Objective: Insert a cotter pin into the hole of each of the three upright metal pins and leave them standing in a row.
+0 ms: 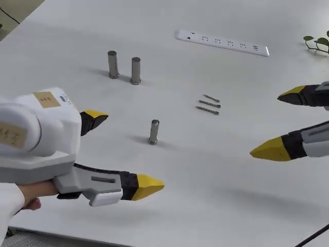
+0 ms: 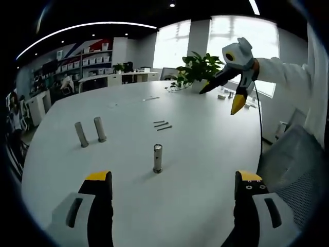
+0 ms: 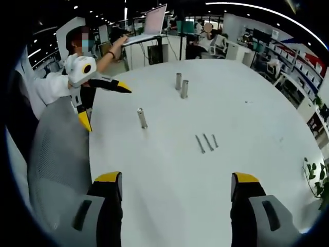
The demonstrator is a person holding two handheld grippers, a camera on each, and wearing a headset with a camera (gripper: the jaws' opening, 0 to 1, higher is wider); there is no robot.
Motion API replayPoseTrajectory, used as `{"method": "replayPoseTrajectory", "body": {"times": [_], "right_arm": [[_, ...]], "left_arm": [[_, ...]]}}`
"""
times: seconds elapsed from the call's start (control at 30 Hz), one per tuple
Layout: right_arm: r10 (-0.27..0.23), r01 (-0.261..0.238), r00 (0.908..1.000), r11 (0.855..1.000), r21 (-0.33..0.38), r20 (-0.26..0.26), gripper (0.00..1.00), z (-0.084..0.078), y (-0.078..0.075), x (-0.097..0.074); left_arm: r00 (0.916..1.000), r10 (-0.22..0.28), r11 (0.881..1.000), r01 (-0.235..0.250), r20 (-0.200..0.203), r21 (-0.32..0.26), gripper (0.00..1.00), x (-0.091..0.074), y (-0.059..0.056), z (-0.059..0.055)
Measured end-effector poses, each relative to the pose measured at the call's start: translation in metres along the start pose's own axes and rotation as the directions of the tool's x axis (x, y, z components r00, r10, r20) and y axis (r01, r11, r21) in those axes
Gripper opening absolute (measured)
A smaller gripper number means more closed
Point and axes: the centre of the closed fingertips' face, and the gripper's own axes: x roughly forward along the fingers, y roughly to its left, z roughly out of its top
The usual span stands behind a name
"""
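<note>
Three upright metal pins stand on the white table (image 1: 205, 195). Two of them (image 1: 113, 65) (image 1: 135, 71) stand side by side at the back left; the third pin (image 1: 154, 131) stands alone nearer me. Three cotter pins (image 1: 208, 104) lie together on the table to its right. My left gripper (image 1: 126, 152) is open at the lower left, short of the single pin (image 2: 158, 158), with nothing between its jaws. My right gripper (image 1: 277, 123) is open at the right edge, beyond the cotter pins (image 3: 206, 142), and holds nothing.
A white power strip (image 1: 221, 42) lies at the back of the table. A green plant (image 1: 318, 42) stands at the back right corner. A mesh chair (image 2: 298, 170) stands beside the table, and office desks and shelves lie beyond it.
</note>
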Motion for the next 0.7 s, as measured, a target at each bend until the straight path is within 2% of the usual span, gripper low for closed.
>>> {"method": "replayPoseTrajectory", "body": {"times": [0.07, 0.13, 0.17, 0.27, 0.33, 0.47, 0.53, 0.7], "right_arm": [[-0.002, 0.002, 0.9999, 1.000, -0.015, -0.017, 0.82, 0.002, -0.010, 0.006], [-0.026, 0.025, 0.9995, 0.999, -0.037, -0.018, 0.77, 0.004, -0.016, 0.011], [-0.040, 0.037, 0.9983, 0.997, -0.060, -0.043, 0.74, 0.003, -0.022, 0.017], [-0.025, 0.021, 0.9976, 0.997, -0.075, -0.064, 0.67, 0.006, -0.030, 0.027], [-0.015, 0.009, 0.9972, 0.996, -0.083, -0.074, 0.64, 0.010, -0.040, 0.036], [-0.012, 0.003, 0.9956, 0.996, -0.094, -0.093, 0.63, 0.020, -0.051, 0.052], [-0.011, 0.001, 0.9950, 0.995, -0.101, -0.099, 0.60, 0.024, -0.057, 0.059], [-0.017, 0.004, 0.9930, 0.994, -0.112, -0.117, 0.50, 0.029, -0.072, 0.076]], "left_arm": [[0.9999, -0.005, 1.000, 0.005, 0.010, -0.015, 0.99, -0.001, 0.000, 0.001], [0.9999, -0.006, 1.000, 0.006, 0.014, -0.026, 0.99, -0.001, 0.000, 0.002], [0.9999, -0.007, 1.000, 0.007, 0.015, -0.030, 0.99, -0.001, 0.000, 0.002], [0.9999, 0.001, 0.999, 0.000, 0.013, -0.037, 0.99, -0.001, 0.001, 0.001], [0.9999, 0.007, 0.999, -0.006, 0.014, -0.039, 0.99, -0.002, 0.003, 0.001], [1.0000, -0.004, 0.999, 0.005, 0.009, -0.037, 0.99, -0.003, 0.001, 0.001], [0.9992, -0.022, 0.998, 0.024, 0.034, -0.064, 0.99, -0.005, 0.000, 0.008], [0.9983, -0.002, 0.998, 0.006, 0.058, -0.070, 0.99, -0.009, 0.006, 0.018]]}}
